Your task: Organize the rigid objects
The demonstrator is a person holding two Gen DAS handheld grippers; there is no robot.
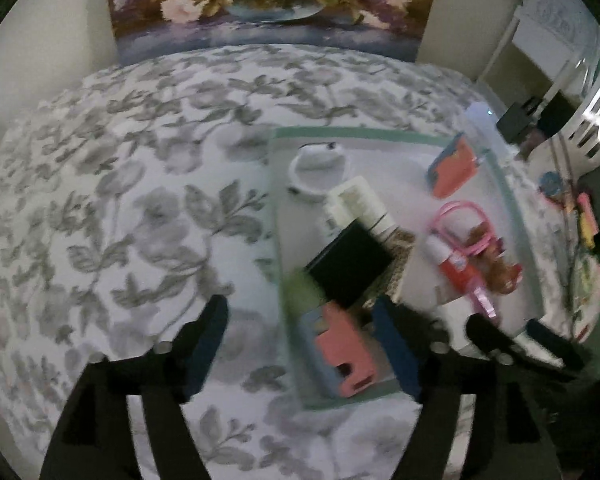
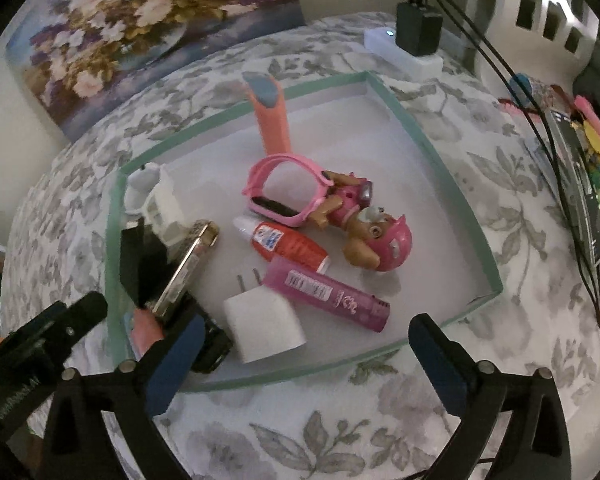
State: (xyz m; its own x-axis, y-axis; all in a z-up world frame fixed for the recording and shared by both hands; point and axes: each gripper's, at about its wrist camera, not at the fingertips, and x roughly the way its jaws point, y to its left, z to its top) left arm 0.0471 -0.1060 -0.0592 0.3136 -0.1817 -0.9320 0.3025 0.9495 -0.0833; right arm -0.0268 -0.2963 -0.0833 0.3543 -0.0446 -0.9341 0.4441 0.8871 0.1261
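Observation:
A shallow white tray with a green rim (image 2: 440, 168) lies on a floral bedspread and holds the objects. My left gripper (image 1: 304, 340) stands open over the tray's near-left corner, above a pink-and-blue case (image 1: 340, 356); its pads do not press on the case. Just beyond the case are a black box (image 1: 348, 264), a white box (image 1: 360, 208) and a white round item (image 1: 316, 172). My right gripper (image 2: 308, 360) is open at the tray's near edge, with a white charger plug (image 2: 264, 328) just ahead of it. A pink tube (image 2: 328, 292), glue bottle (image 2: 288, 248), pink watch (image 2: 288, 192) and toy dog (image 2: 364, 236) lie mid-tray.
An orange-and-blue case (image 2: 270, 116) stands upright at the tray's far side. A white power strip (image 2: 404, 52) with a black adapter (image 2: 418, 32) and cables sits behind the tray. Colourful clutter (image 2: 592, 168) lies at the right. A flower painting (image 1: 268, 4) leans at the bed's head.

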